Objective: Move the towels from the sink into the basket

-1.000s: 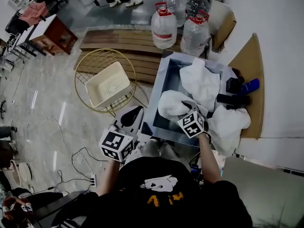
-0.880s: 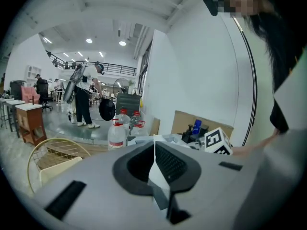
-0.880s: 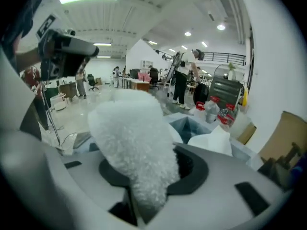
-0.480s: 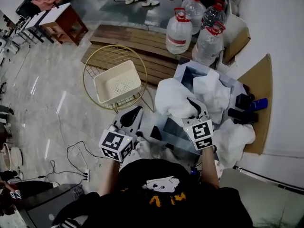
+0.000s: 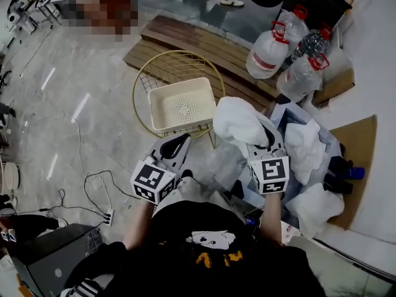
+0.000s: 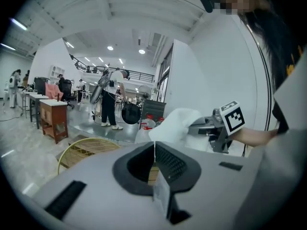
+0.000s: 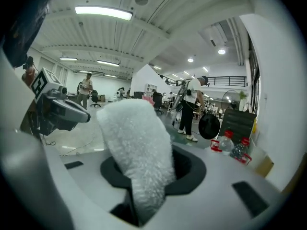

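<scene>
A cream perforated basket [image 5: 179, 106] sits inside a gold wire ring on the floor. My right gripper [image 5: 267, 142] is closing on a white towel [image 5: 238, 121], which hangs in the air between the sink [image 5: 279, 113] and the basket's right edge. In the right gripper view the fluffy towel [image 7: 139, 147] rises out of the right gripper [image 7: 144, 198], pinched between the jaws. More white towels [image 5: 307, 144] lie in the sink, and one [image 5: 318, 204] lies at its near right. My left gripper [image 5: 178, 142] hovers below the basket, shut and holding nothing.
Big water bottles [image 5: 267, 45] stand behind the sink, beside a slatted wooden platform [image 5: 198, 45]. Dark bottles [image 5: 343, 169] stand on the brown mat to the sink's right. Cables and a power strip [image 5: 93, 184] lie on the floor at the left. People stand in the far background.
My right gripper has lifted the white towel out of the sink and carried it left toward the basket. The left gripper has stayed put.
</scene>
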